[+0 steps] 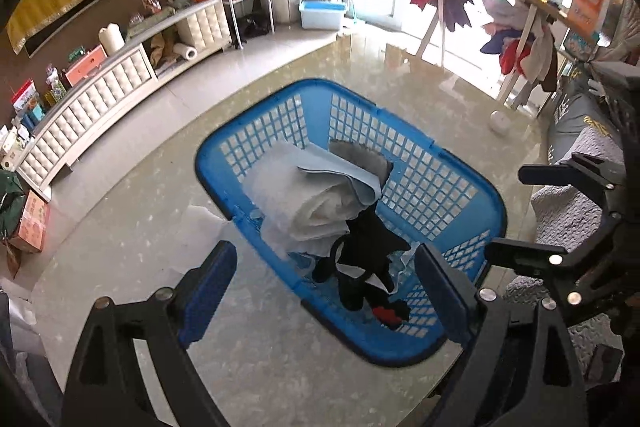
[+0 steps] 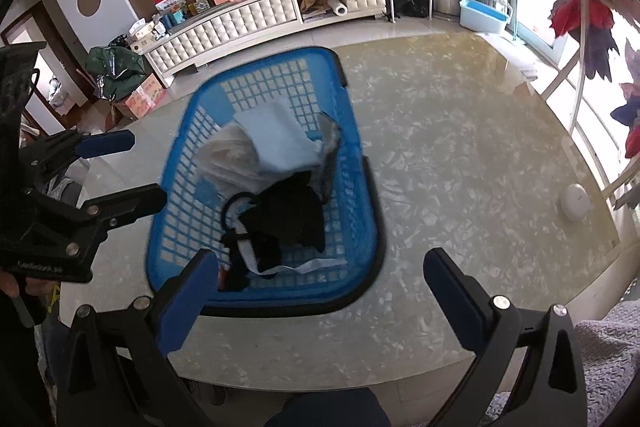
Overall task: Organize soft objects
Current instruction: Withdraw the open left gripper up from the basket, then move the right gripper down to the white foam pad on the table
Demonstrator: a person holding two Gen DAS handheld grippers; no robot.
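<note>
Beneath the left hand-held gripper [image 1: 326, 291], whose blue-padded jaws stand wide apart with nothing between them, a blue laundry basket [image 1: 448, 187] sits on a glossy marbled tabletop [image 1: 132, 227]. The basket holds the soft things: a rolled white cloth [image 1: 304, 203] on the side away from the gripper, a pale blue cloth [image 1: 348, 173] draped over it, a grey piece [image 1: 360, 153] half buried beyond that, and a black garment [image 1: 368, 259] nearest the jaws. A small red scrap [image 1: 390, 315] shows at the basket's near end; what it belongs to is hard to make out. The left gripper's fingers cut off part of the basket's near rim.

Seen from the right wrist, the right hand-held gripper [image 2: 316, 291] also gapes wide and grips nothing, with the basket ahead and to its left and bare tabletop ahead of its right finger. The basket's outline is smeared by blur there, and the black garment's shape cannot be read clearly. To the right gripper's far left the other gripper juts in from the frame edge, its holder almost wholly cropped. A small white round object [image 2: 576, 202] sits on the tabletop well to the right.
</note>
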